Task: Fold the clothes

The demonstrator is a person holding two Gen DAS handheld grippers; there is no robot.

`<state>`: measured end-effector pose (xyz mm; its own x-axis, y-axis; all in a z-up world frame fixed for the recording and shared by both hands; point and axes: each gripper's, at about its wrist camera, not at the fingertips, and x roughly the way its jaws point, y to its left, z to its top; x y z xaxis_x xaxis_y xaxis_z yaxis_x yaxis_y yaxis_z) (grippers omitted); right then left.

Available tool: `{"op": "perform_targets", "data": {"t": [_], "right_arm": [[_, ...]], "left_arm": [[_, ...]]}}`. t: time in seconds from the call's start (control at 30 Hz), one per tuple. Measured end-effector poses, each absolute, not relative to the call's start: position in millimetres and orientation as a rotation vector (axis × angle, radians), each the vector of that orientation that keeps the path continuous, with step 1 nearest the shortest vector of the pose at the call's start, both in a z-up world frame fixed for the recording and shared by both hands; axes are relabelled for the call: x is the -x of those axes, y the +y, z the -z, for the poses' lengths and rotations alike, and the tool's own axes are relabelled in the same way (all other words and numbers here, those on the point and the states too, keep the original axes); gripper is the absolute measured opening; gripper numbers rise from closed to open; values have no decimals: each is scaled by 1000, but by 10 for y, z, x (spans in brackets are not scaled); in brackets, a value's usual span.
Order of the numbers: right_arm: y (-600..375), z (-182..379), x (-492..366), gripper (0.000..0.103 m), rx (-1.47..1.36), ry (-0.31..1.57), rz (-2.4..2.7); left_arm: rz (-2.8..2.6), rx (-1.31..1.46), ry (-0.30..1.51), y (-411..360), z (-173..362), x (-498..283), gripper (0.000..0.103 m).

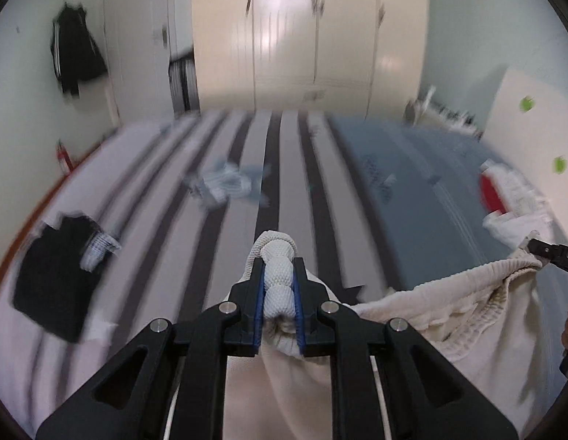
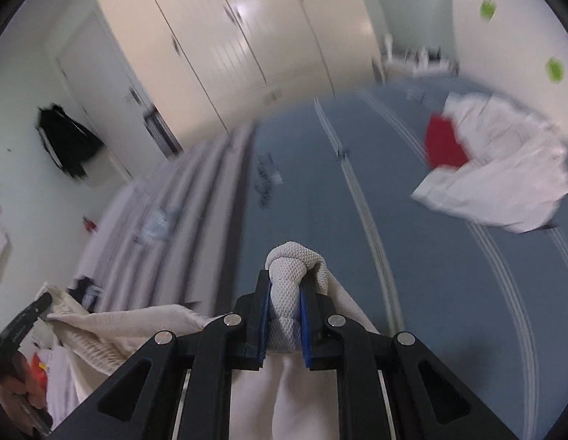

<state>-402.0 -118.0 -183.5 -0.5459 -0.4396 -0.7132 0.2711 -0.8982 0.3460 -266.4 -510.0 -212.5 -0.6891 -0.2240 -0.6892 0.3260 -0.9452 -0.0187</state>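
Observation:
A cream garment (image 1: 449, 315) with a ribbed waistband hangs in the air between my two grippers, above the bed. My left gripper (image 1: 278, 264) is shut on one bunched end of its waistband. My right gripper (image 2: 287, 278) is shut on the other bunched end; its tip also shows at the right edge of the left wrist view (image 1: 540, 247). The cream garment (image 2: 111, 330) stretches left in the right wrist view toward the left gripper (image 2: 42, 302). The cloth below the fingers is hidden by the gripper bodies.
The bed has a grey striped cover (image 1: 225, 242) and a blue cover (image 2: 412, 256). On it lie a folded black garment (image 1: 53, 289), a pale crumpled garment (image 1: 225, 183) and a white and red pile (image 2: 496, 168). A cream wardrobe (image 1: 309, 29) stands behind.

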Motion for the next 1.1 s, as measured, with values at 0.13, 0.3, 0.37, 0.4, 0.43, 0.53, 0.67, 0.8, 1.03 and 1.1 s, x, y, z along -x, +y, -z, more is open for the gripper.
{"op": "perform_targets", "data": {"t": [0.13, 0.3, 0.37, 0.4, 0.43, 0.53, 0.67, 0.8, 1.03, 1.1], "right_arm": [[-1310, 2791, 4662, 14, -1390, -303, 2413], [-1174, 3029, 4937, 20, -1516, -377, 2294], [-1113, 2954, 4966, 33, -1535, -354, 2246], [-1058, 2884, 4959, 44, -1534, -338, 2242], [-1002, 2813, 4952, 72, -1533, -321, 2238], [-760, 2527, 4836, 84, -1448, -242, 2325], [-673, 2294, 4441, 83, -1289, -68, 2337], [-882, 2400, 4023, 81, -1269, 72, 2257], [-1150, 2839, 4297, 69, -1470, -57, 2177], [-1128, 2928, 4433, 64, -1534, -164, 2170]], "left_arm": [[2582, -1147, 271, -5349, 2960, 3229, 14], [2579, -1134, 465, -5634, 2963, 3412, 43], [2598, -1096, 488, -5702, 2825, 3414, 51], [2614, -1112, 476, -5697, 2758, 3384, 51], [2630, -1128, 463, -5693, 2690, 3355, 51], [2698, -1197, 352, -5550, 2522, 3175, 51], [2744, -1340, 171, -5256, 2531, 2986, 51], [2729, -1444, 203, -5151, 2691, 2983, 51], [2694, -1451, 330, -5262, 2852, 3205, 49], [2665, -1445, 403, -5326, 2876, 3254, 49]]}}
